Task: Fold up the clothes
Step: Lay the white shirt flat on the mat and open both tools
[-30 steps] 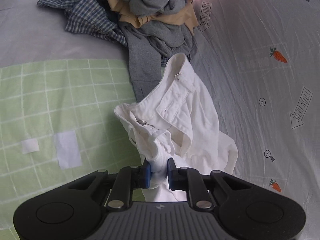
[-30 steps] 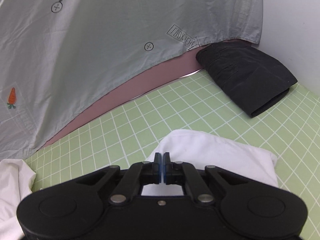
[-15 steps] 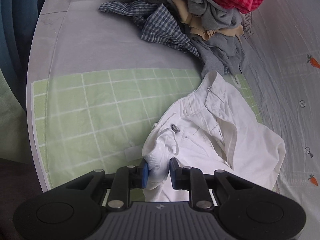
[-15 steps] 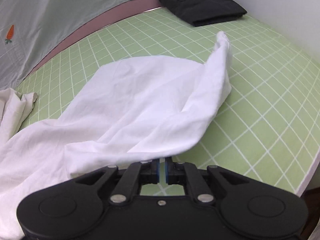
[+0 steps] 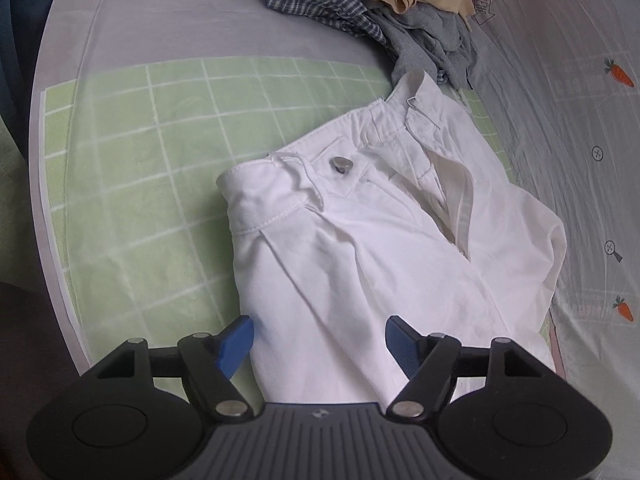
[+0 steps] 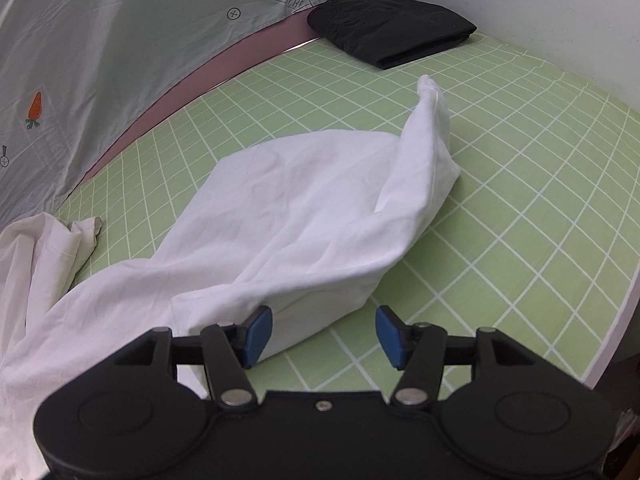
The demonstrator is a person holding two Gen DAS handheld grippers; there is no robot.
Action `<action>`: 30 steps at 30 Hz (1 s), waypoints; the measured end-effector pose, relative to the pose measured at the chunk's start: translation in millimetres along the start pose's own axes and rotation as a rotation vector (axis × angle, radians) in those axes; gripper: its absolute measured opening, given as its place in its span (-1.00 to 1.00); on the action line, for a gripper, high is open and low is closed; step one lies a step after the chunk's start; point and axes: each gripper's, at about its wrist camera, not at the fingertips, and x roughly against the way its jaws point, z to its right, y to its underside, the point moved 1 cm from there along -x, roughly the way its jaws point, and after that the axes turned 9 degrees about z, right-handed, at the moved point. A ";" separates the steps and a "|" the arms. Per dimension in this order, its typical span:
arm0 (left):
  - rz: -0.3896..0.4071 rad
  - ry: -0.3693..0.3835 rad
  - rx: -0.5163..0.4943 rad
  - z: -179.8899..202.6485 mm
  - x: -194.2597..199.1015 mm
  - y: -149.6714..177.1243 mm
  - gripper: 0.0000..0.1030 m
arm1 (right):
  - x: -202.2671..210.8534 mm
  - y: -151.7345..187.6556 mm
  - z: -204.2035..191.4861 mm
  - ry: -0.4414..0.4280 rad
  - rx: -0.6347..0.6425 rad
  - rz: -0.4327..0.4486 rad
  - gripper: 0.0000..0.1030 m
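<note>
Now spread across the green grid mat [image 5: 132, 168], the white trousers [image 5: 360, 248] lie flat but unfolded: waistband and metal button [image 5: 342, 165] toward the left gripper's 12 o'clock, fly gaping open, one side bunched toward 3 o'clock against the grey carrot-print sheet [image 5: 580, 128]. The left gripper [image 5: 320, 340] hovers over the hip with its blue pads spread wide, holding nothing. In the right wrist view, the legs [image 6: 304, 216] run from 9 o'clock toward 1 o'clock, rumpled, one hem twisted up into a peak [image 6: 430, 92]. The right gripper [image 6: 324, 336] also stands wide and empty, its left pad just beside the cloth's near edge.

A black garment [image 6: 392, 30] sits neatly folded at 12 o'clock on the far end of the mat, so at least one piece appears finished. A heap of checked, grey and tan clothes [image 5: 384, 4] waits unfolded at the left gripper's 12 to 1 o'clock. By this showing the job looks partly done: the trousers are laid out but want smoothing and folding, and the pile remains.
</note>
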 end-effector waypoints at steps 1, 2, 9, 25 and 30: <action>0.004 -0.004 -0.012 2.1 -1.6 0.4 0.39 | 1.1 1.0 -2.0 -0.002 0.011 0.001 0.19; 0.008 -0.008 -0.025 4.3 -3.1 0.8 0.33 | 2.3 2.0 -4.1 -0.004 0.021 0.002 0.24; 0.010 -0.047 -0.117 3.1 -2.4 -14.5 -0.89 | 13.7 7.7 -10.6 0.000 0.064 0.020 0.32; 0.215 -0.209 -0.197 7.1 39.2 -47.0 -0.03 | 23.5 1.3 12.0 0.081 0.056 0.070 0.45; 0.233 -0.167 -0.330 46.8 50.5 -8.0 0.29 | 15.2 -14.9 23.7 0.117 0.049 0.102 0.53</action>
